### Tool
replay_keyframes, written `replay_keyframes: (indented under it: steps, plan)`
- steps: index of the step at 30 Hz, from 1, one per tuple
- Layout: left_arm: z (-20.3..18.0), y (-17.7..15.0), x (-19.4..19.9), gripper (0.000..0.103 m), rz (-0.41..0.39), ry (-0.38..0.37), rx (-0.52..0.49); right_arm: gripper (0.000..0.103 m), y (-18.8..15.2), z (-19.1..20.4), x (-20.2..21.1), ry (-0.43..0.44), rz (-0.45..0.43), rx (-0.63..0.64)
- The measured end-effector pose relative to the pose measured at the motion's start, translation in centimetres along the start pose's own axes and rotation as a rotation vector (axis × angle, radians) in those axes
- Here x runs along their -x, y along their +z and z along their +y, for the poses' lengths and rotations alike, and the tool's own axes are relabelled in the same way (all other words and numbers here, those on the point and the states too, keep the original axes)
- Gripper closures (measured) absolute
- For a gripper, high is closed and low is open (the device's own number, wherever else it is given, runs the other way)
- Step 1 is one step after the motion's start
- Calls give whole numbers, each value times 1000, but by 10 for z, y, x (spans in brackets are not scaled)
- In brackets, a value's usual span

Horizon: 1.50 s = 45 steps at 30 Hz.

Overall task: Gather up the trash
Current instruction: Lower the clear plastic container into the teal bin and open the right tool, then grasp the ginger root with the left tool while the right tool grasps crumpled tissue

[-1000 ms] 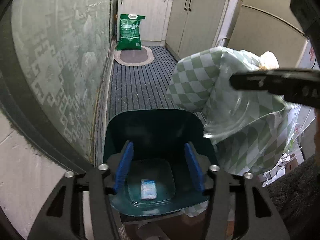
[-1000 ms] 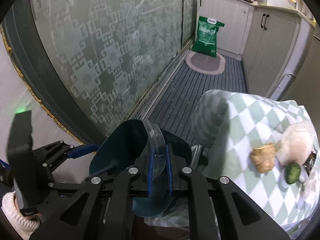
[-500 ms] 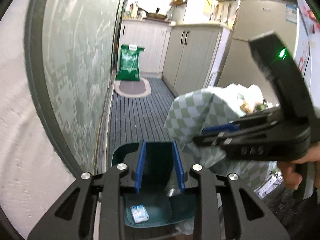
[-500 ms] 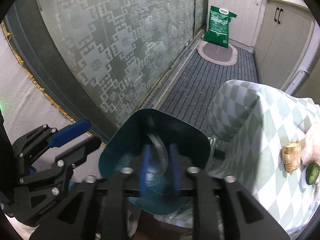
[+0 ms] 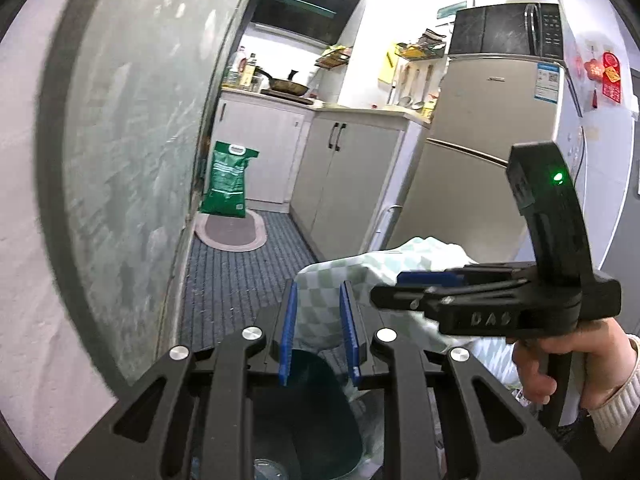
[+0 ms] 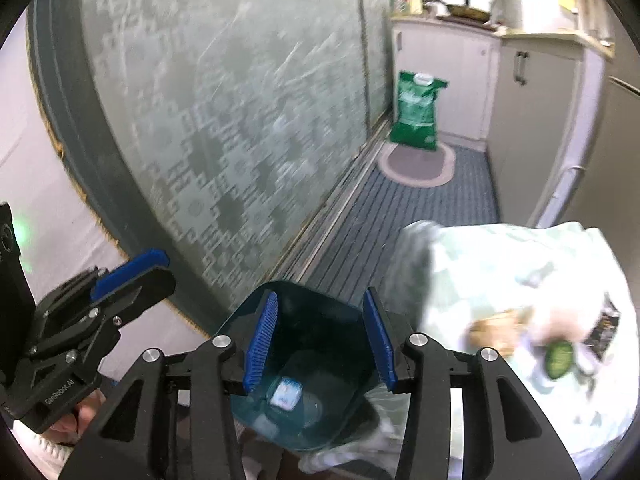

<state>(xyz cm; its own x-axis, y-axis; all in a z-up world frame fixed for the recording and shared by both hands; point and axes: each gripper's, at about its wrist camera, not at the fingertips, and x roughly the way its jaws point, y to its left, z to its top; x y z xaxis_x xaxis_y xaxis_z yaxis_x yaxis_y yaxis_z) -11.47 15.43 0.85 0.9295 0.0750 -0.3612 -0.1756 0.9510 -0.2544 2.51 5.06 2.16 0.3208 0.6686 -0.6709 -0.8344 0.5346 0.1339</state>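
Checkered tablecloth (image 6: 500,264) beside bin (image 6: 308,320)

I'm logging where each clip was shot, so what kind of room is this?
Most likely a narrow home kitchen: a fridge with a microwave on top, a pan on the counter under a range hood, and white cabinets.

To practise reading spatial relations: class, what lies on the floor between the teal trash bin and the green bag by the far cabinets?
In the right wrist view, striped grey floor matting runs from the trash bin up to an oval rug before the green bag.

Both hand-held grippers (image 5: 316,336) (image 6: 320,344) parted, gripping nothing
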Motion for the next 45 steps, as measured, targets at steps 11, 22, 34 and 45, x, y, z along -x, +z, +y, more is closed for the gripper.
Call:
replay_keyframes:
  steps: [11,22,34,45]
  plan:
    - [-49,3,-52,81,51,-65,-40,39,-16,-75,59,-127,-119,-103]
    - [-95,-2,-103,54,122,-121,-102,32,-48,-142,99,-215,-150,-202]
    - [-134,-14,-166,41,243,-45,-221,30,-75,-185,122,-243,-150,-268]
    - [-144,-17,-188,58,269,-1,-243,30,-96,-213,118,-269,-78,-306]
